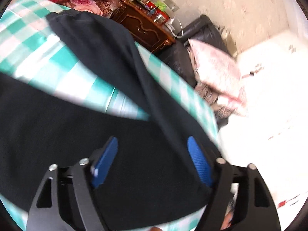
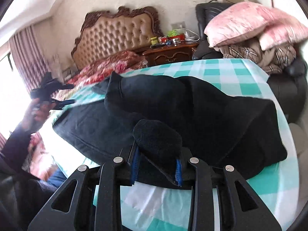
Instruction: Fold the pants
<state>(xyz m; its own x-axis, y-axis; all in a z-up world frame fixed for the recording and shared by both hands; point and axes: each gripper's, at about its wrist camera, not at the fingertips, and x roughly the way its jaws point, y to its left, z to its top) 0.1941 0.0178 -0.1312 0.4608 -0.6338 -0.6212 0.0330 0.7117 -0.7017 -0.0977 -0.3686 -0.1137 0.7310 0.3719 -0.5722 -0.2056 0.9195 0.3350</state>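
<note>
Pants [image 2: 173,104] — dark, soft, matte knit — lie rumpled across a bed [image 2: 221,71] with a smooth teal-and-white checked sheet, directly ahead of both tools. Right hand-held gripper [image 2: 157,165]: blue ribbed pads nearly closed, pinching a thick fleecy fold of the pants. Left hand-held gripper [image 1: 153,157]: pads wide apart over the cloth, gripping nothing — seen from the right camera, it is raised at far left in a bare hand [image 2: 36,111].
</note>
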